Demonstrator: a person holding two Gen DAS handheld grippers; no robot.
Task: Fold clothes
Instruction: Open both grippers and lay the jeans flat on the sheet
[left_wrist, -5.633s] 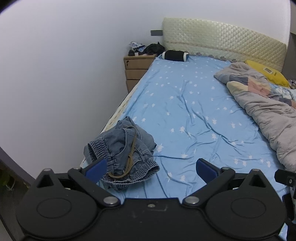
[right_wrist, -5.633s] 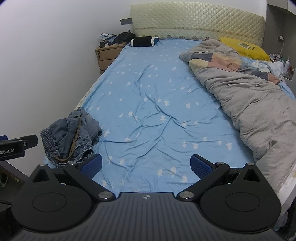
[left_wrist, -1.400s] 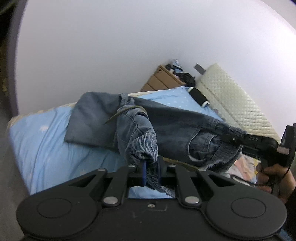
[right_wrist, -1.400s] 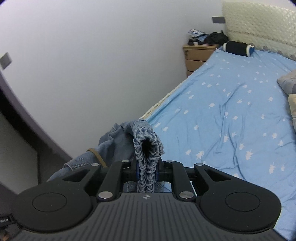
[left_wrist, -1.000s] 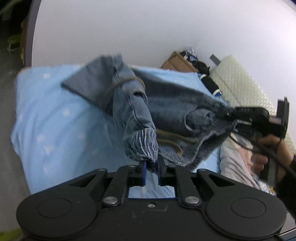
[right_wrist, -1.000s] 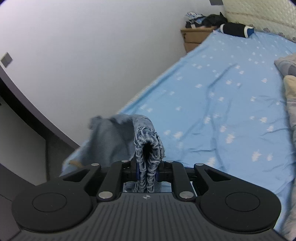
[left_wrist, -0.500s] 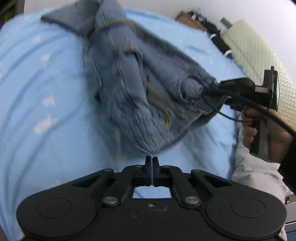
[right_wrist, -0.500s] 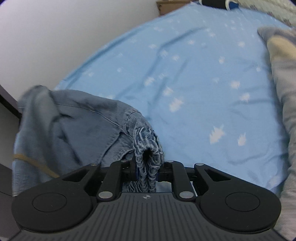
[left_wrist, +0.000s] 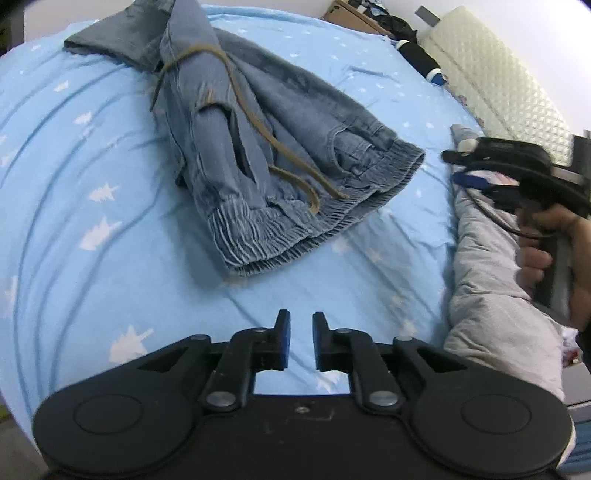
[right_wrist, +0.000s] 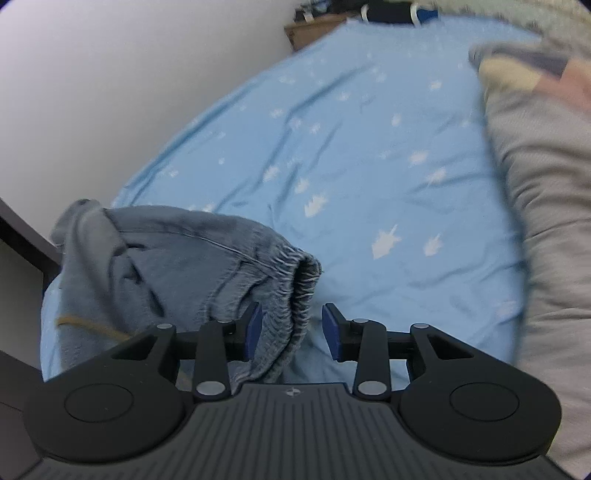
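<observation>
We see crumpled blue denim shorts with a brown drawstring (left_wrist: 280, 147) lying on the star-printed light blue bed sheet (left_wrist: 74, 184), left hand-held gripper (left_wrist: 298, 334) opening, empty, right hand-held gripper (right_wrist: 291, 330) opening, elastic waistband between its unpressed pads, grey quilt (right_wrist: 546, 221) rightmost.

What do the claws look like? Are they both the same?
Nearly the same. The left claw is black, with two round discs, silver rivets on its linkage bars and blue pads. The right claw is built alike, but its base is ribbed dark grey with a small round logo. Seen from the left wrist camera, it has a black pistol-style handle and a black cable.
</observation>
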